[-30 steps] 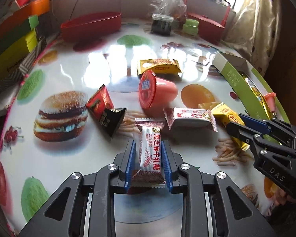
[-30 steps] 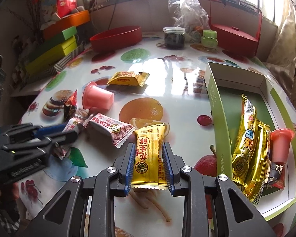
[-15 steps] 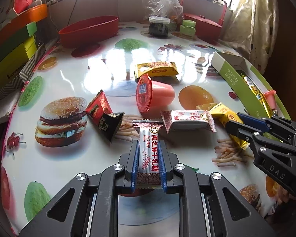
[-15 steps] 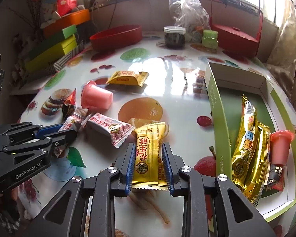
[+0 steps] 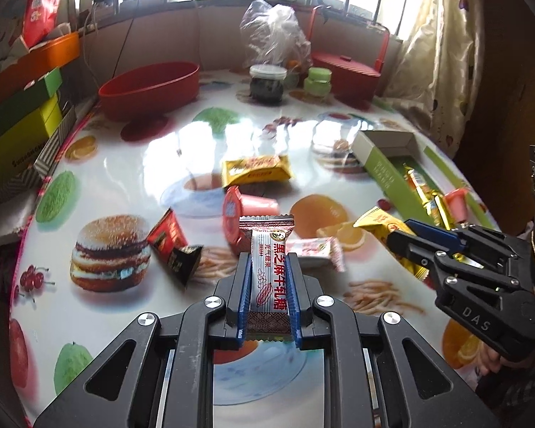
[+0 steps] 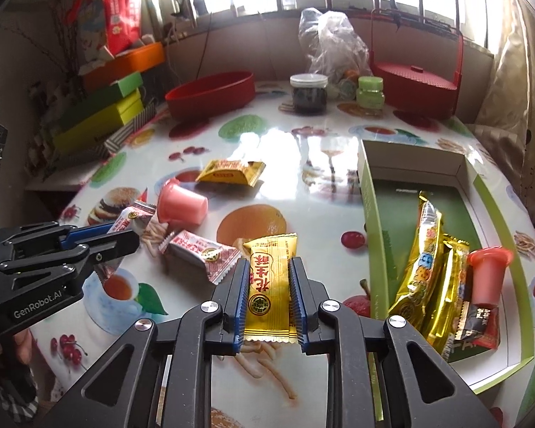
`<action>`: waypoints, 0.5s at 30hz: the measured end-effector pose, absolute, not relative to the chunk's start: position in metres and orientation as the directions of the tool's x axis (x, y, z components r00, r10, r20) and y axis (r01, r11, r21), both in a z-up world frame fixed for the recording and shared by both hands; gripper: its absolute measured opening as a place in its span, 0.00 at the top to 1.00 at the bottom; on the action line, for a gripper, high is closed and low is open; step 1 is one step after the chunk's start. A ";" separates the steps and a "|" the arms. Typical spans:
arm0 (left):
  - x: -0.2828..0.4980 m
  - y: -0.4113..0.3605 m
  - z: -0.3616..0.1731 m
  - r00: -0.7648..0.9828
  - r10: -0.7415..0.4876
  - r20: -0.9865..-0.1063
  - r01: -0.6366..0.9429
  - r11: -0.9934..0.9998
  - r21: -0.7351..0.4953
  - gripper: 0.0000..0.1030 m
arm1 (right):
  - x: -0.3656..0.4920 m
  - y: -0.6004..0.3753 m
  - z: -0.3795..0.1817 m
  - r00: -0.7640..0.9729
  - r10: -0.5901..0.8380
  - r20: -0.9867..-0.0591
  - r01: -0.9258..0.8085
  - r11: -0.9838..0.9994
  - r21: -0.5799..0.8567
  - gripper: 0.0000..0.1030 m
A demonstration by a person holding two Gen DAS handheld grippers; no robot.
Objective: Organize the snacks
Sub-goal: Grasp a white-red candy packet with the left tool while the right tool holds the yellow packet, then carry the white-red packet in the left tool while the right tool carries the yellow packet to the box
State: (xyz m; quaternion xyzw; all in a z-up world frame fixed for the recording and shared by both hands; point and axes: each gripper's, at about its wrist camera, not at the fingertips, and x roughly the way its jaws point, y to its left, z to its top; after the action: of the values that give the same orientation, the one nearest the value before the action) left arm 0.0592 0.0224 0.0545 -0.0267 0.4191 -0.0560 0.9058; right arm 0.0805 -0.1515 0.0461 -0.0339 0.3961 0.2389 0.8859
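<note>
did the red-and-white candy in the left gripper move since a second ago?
Yes. The red-and-white candy, clamped in the left gripper, has lifted off the table.

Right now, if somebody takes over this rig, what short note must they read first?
Left gripper: shut on the white and red candy.
Right gripper: shut on the yellow candy.
Done: the green box already holds gold packets and a pink cup.
Left: on the table lie a pink jelly cup, a yellow packet, a white packet and a red-black packet.
</note>
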 end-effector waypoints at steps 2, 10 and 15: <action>0.061 0.018 0.059 0.647 -0.135 -0.750 0.095 0.991 -0.096 0.81 | 0.080 -0.153 0.050 0.580 0.396 -0.712 -0.446 0.886 0.129 0.80; 0.069 -0.001 0.073 0.668 -0.167 -0.726 0.143 0.985 -0.095 0.81 | 0.082 -0.165 0.065 0.621 0.378 -0.687 -0.425 0.898 0.111 0.80; 0.078 -0.018 0.081 0.677 -0.201 -0.708 0.184 0.978 -0.101 0.81 | 0.087 -0.181 0.072 0.651 0.353 -0.672 -0.386 0.916 0.107 0.80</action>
State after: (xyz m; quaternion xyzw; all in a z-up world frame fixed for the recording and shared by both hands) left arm 0.0777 -0.0176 0.0813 -0.0105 0.3880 -0.1051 0.9156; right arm 0.0871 -0.1812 0.0724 -0.0227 0.3649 0.2033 0.9083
